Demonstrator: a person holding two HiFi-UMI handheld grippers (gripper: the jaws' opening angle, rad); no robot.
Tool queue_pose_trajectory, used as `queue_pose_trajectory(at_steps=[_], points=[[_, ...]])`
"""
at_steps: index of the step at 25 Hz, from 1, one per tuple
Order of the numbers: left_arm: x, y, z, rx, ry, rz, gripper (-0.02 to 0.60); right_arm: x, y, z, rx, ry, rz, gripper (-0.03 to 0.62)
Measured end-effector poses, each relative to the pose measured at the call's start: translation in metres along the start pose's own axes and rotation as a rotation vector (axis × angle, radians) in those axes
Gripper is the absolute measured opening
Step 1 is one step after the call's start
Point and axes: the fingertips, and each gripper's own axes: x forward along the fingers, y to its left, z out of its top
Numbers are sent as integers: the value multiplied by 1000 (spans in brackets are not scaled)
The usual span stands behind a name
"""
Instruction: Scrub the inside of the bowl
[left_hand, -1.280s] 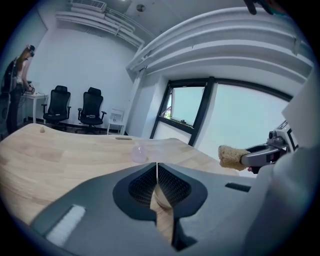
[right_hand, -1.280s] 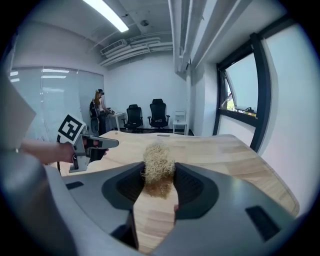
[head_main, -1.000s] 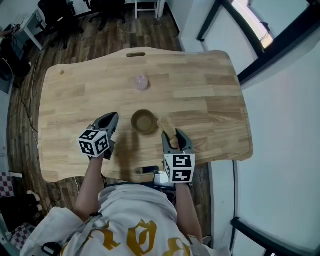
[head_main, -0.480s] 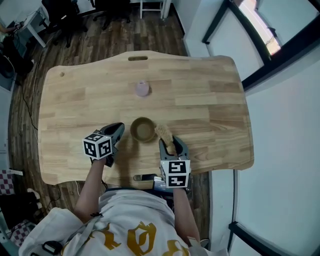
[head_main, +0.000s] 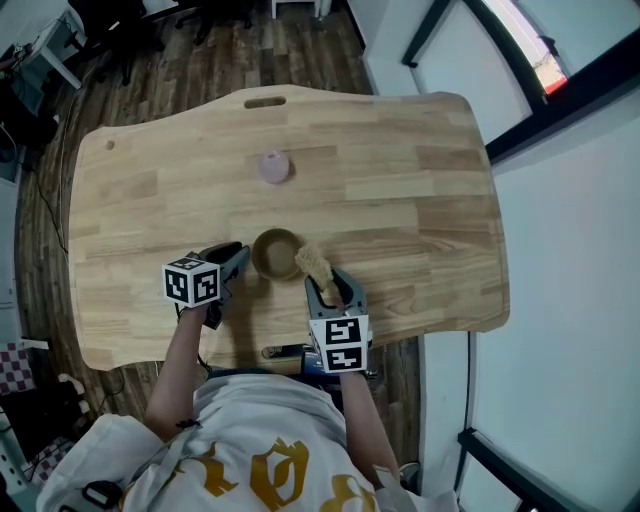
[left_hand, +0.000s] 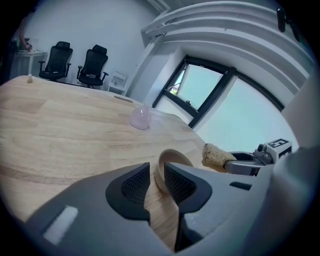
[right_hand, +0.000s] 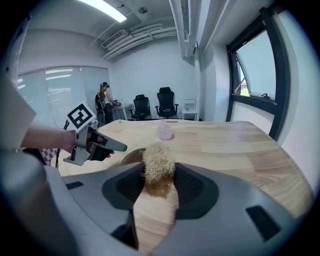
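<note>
Pale wood makes up the table (head_main: 420, 200) that fills the head view. The bowl (head_main: 277, 253) sits upright on it near the person's edge, between the two tools. The left gripper (head_main: 238, 258) reaches in from the bowl's left with its tips at the rim, apparently to steady the bowl for the work. The right gripper (head_main: 330, 288) comes from the near right with a straw-coloured scrubber (head_main: 312, 262) sticking out ahead of it. The scrubber's free end is just beside the bowl's right rim, and I cannot tell whether it overlaps it. A small pink object (head_main: 273, 167) stands well apart, farther up the table.

The left gripper view shows its fingers a narrow way apart with the bowl's near wall standing between them. One pad (left_hand: 179, 182) looks to be against the wall, but a strip of table shows on the other side, so I judge the rim straddled rather than pinched.

The right gripper view shows its fingers closed on the scrubber's lower half. The upper tuft is left free beyond the pads, which is the end meant to rub. The bowl lies just beyond, partly hidden behind the tuft, and scrubbing looks not yet begun
</note>
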Motion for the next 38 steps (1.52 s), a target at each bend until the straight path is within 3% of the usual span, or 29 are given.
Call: queue_pose_trajectory(at_steps=[12, 22, 27, 33, 38], points=[[30, -10, -3, -3, 134, -79, 92, 13, 8, 1, 60, -3, 63, 164], [49, -10, -16, 8, 233, -87, 92, 23, 13, -4, 52, 21, 104, 165], [54, -11, -20, 7, 269, -67, 89, 26, 16, -6, 57, 34, 117, 164], [56, -10, -19, 17, 276, -21, 31, 24, 20, 0, 62, 19, 137, 164], [52, -10, -15, 13, 251, 7, 20, 21, 24, 0, 40, 25, 141, 164]])
